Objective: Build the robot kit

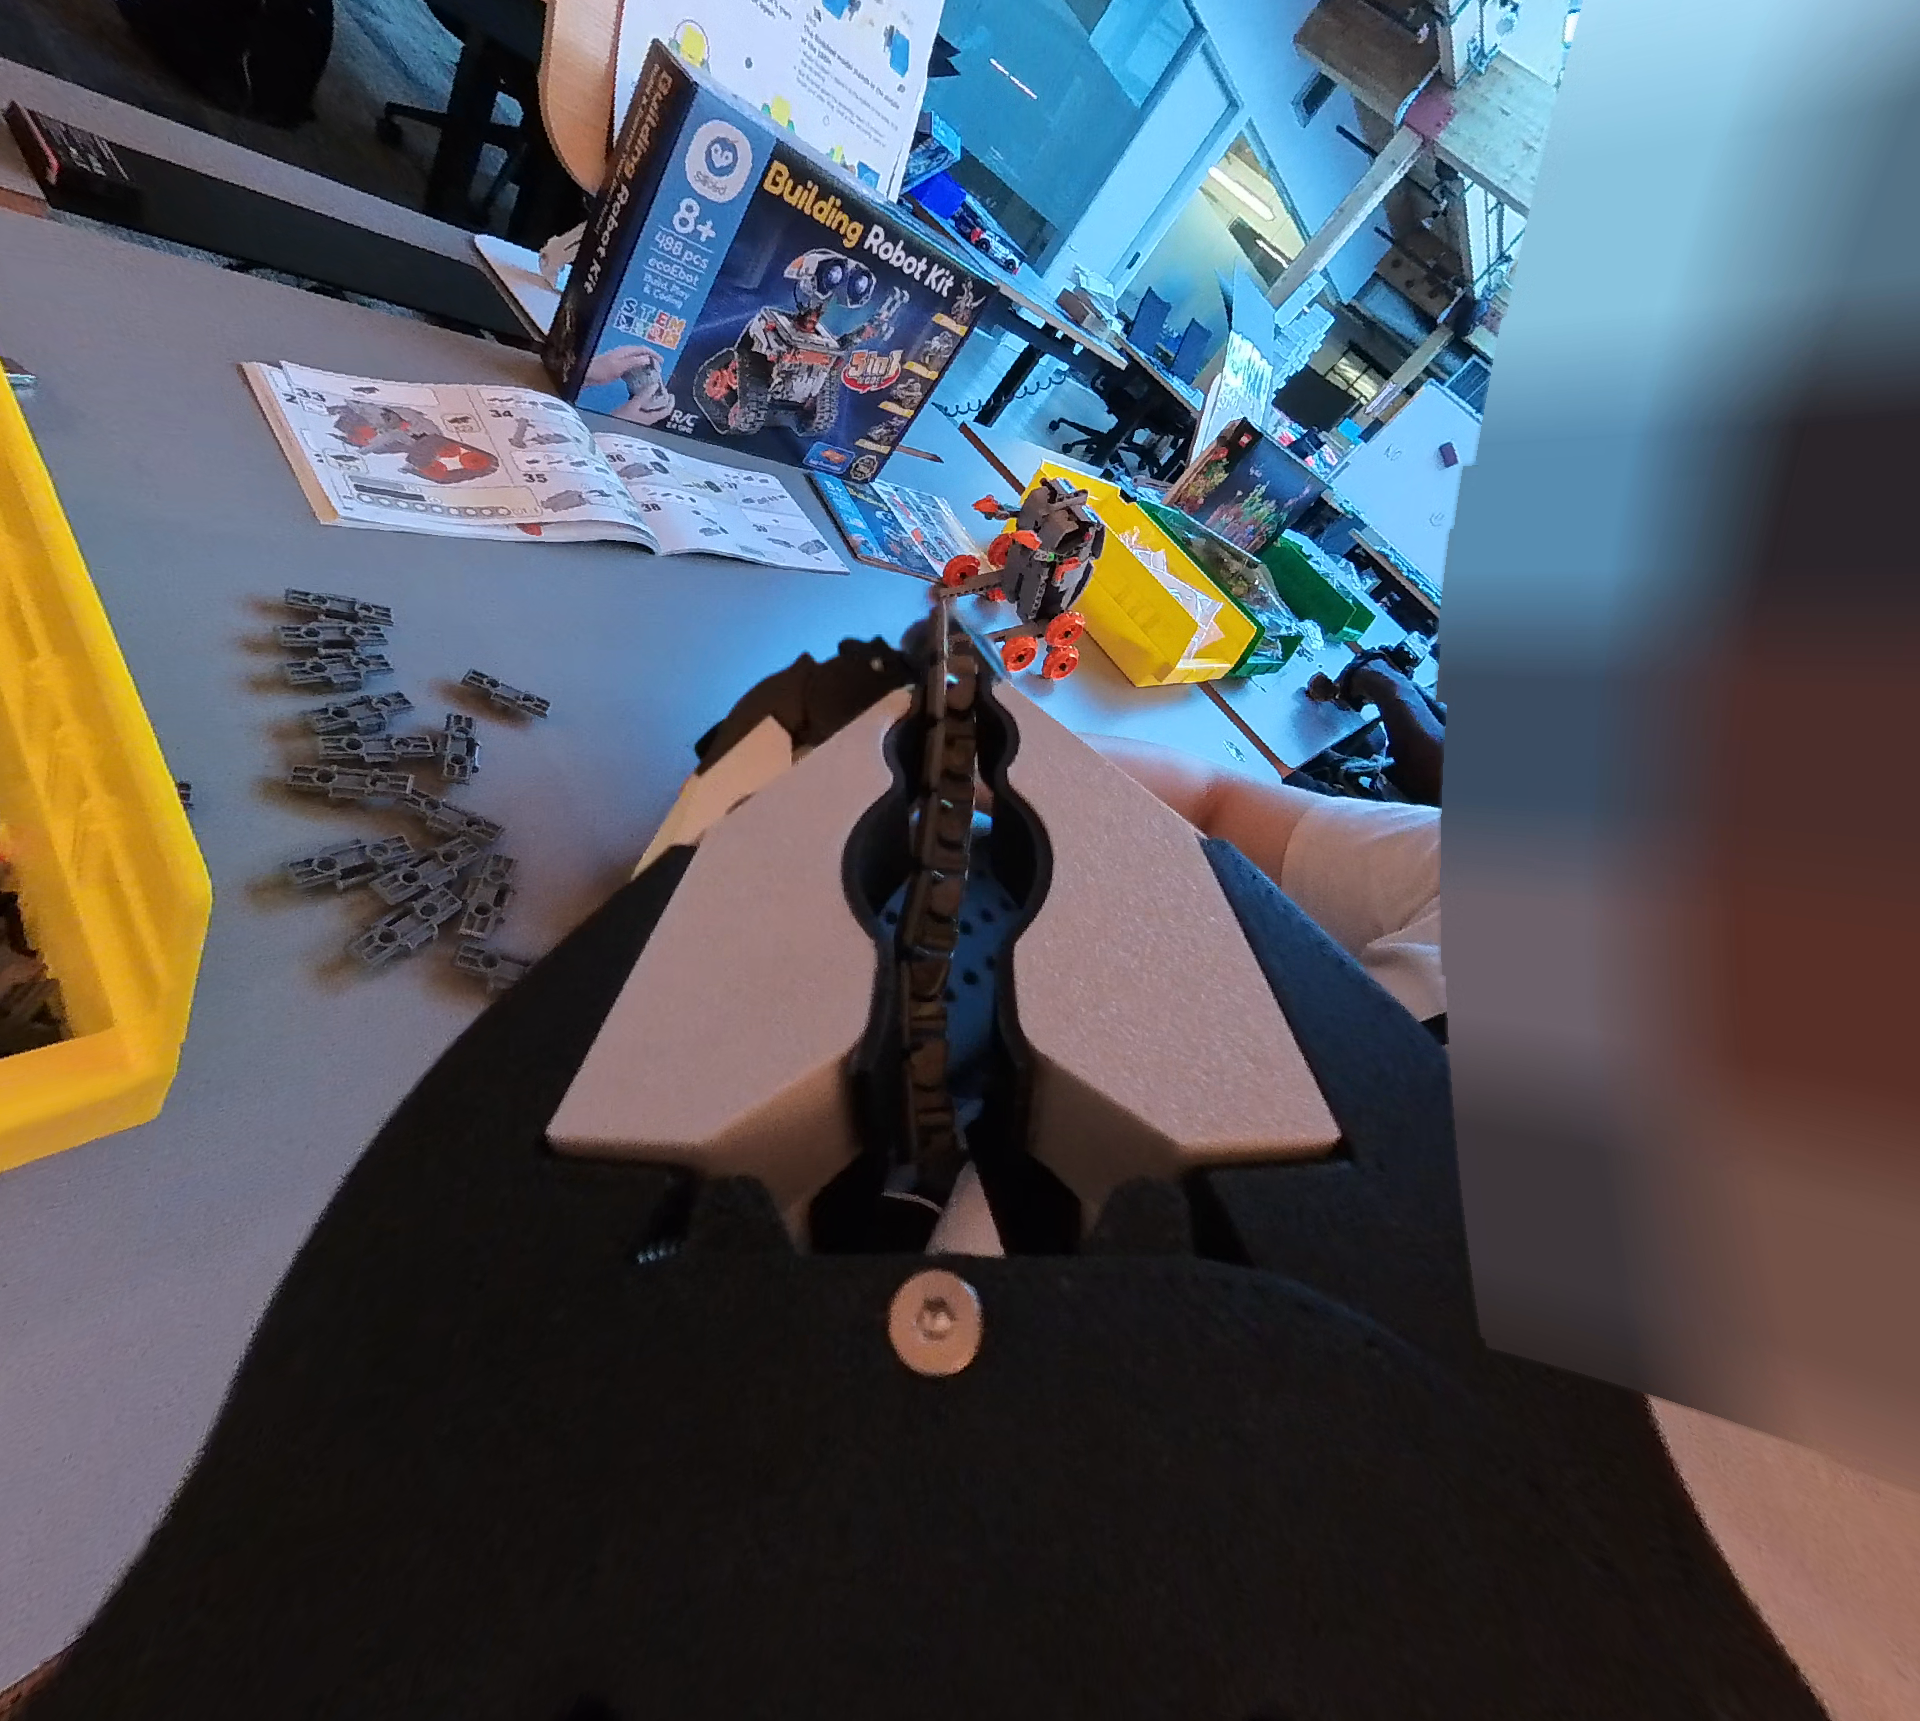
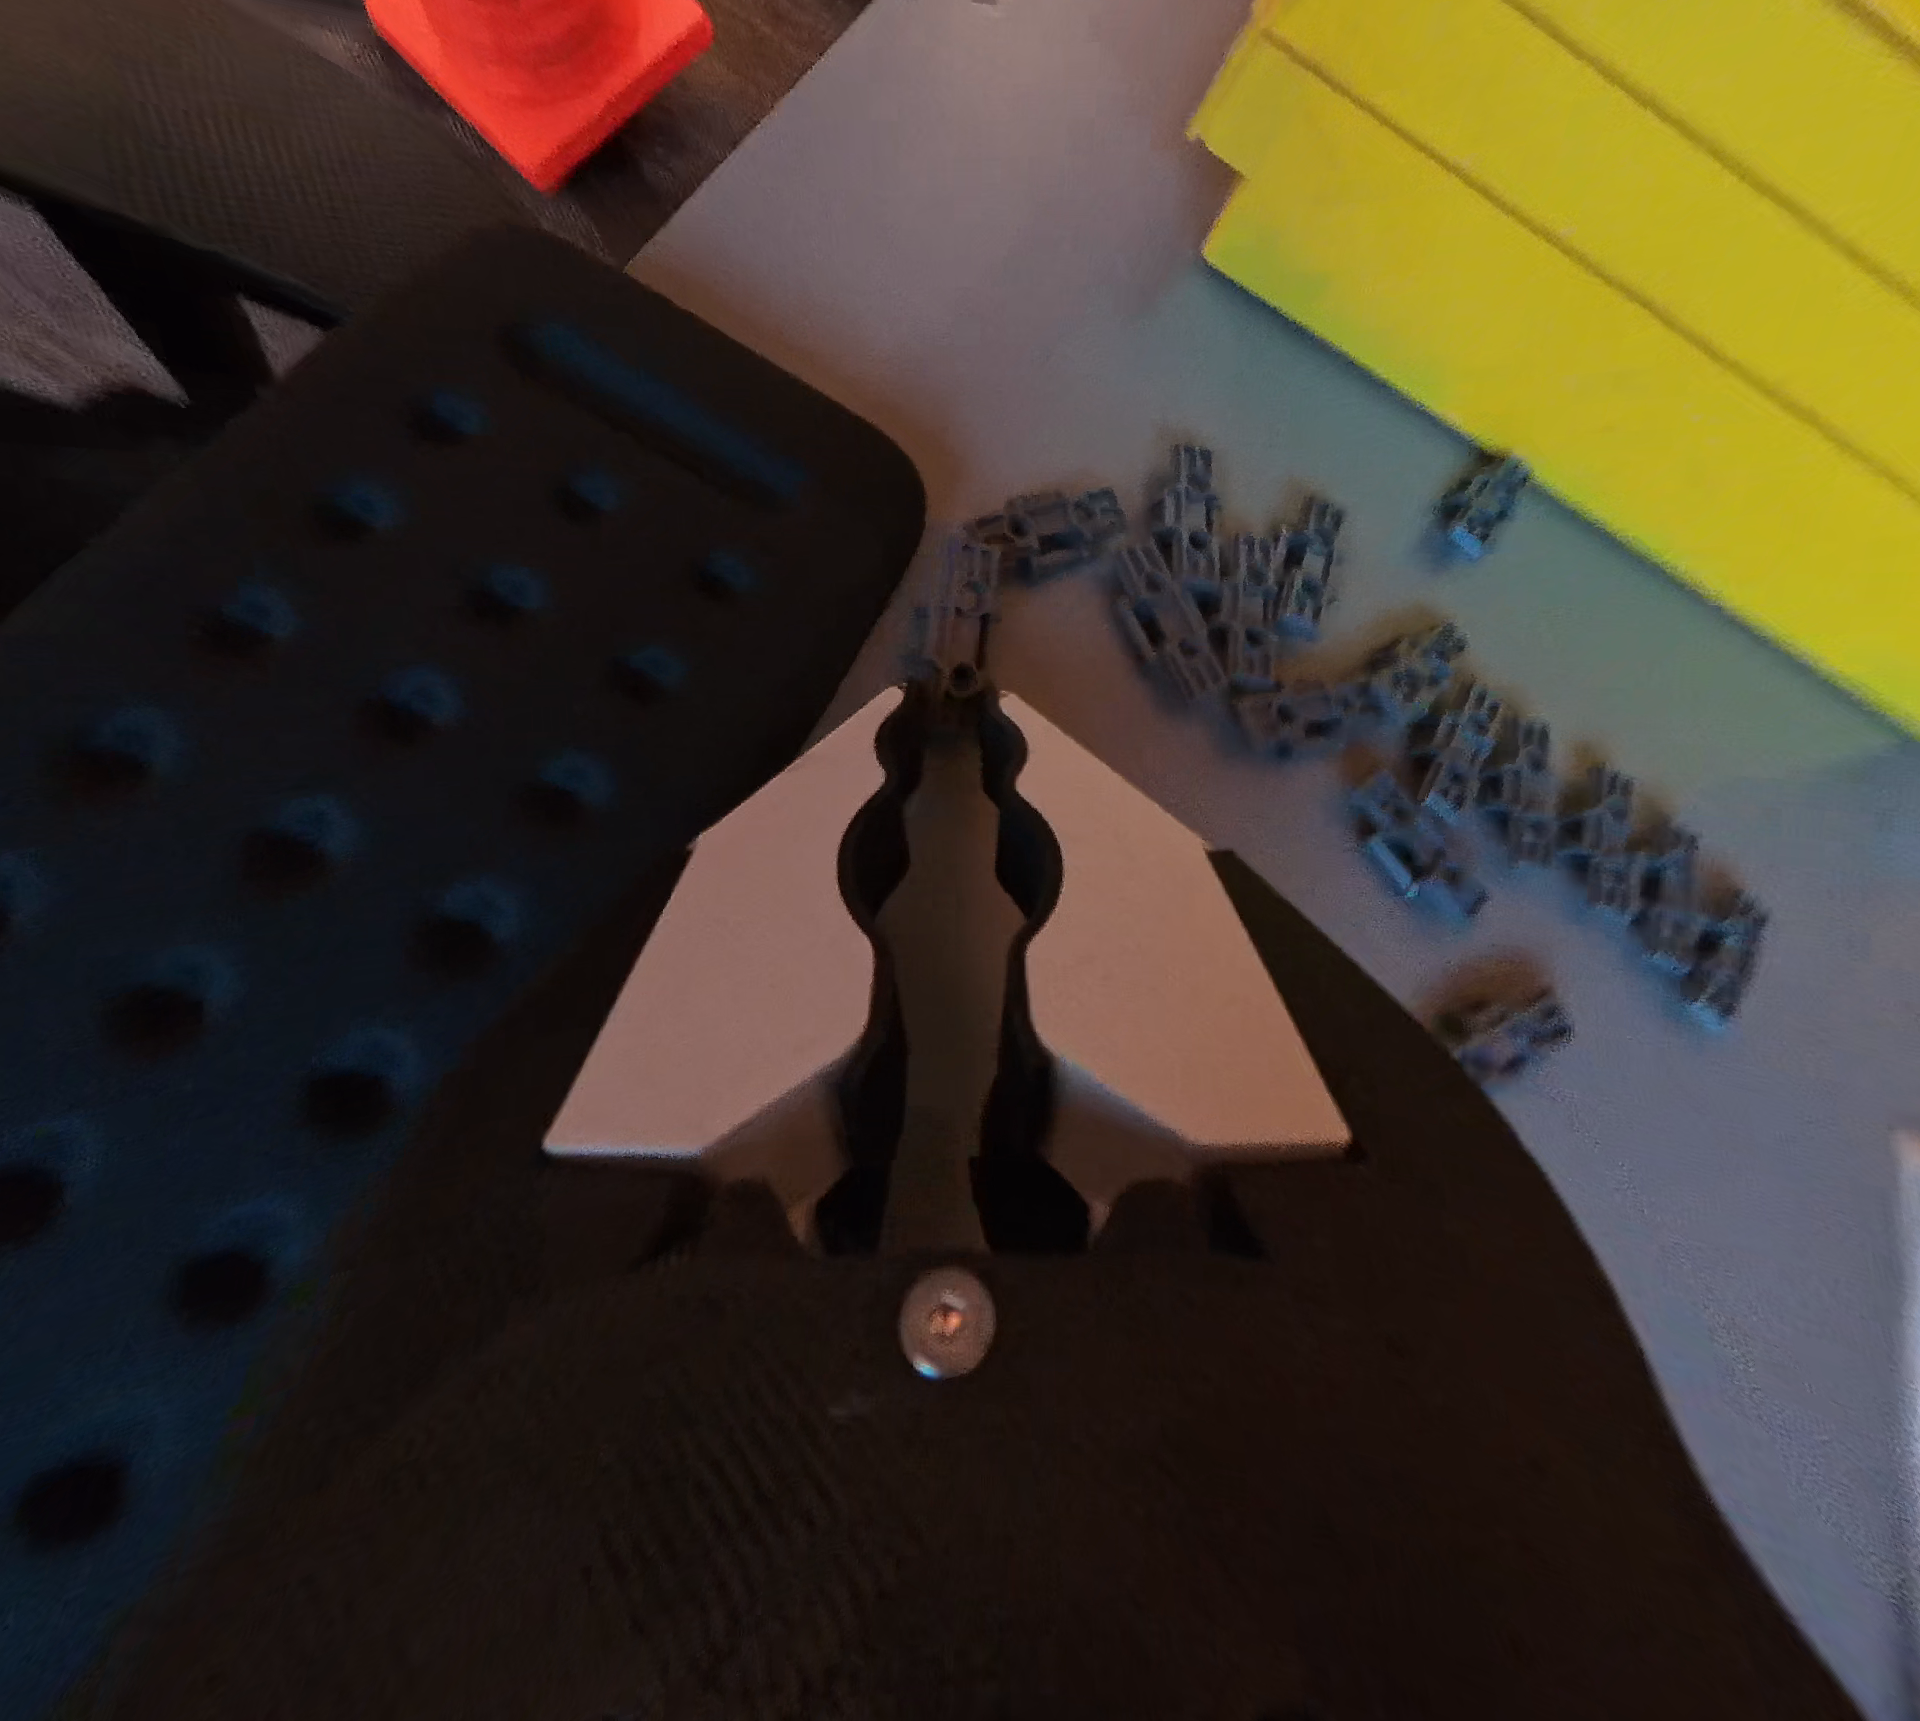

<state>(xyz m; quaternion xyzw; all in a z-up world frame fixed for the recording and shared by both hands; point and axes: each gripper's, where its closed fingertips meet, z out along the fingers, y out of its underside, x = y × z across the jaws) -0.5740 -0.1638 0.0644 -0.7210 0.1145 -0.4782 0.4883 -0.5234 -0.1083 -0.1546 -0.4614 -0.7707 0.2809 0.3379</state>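
The left gripper [image 1: 951,684] has its jaws closed on a chain [image 1: 935,850] of linked grey track pieces, which runs back between the fingers and pokes out past the tips, lifted above the table [image 1: 644,632]. The right gripper [image 2: 954,700] has its jaws nearly closed, pinching the end of a single grey link [image 2: 961,606] at the tips (that view is blurred). More loose links [image 1: 395,788] lie scattered on the table near a yellow bin [image 1: 94,840] at the table's left edge. Farther back lie an open manual [image 1: 540,466] and a standing kit box [image 1: 769,300], with a small orange-wheeled model [image 1: 1039,570] beside another yellow bin [image 1: 1164,622].
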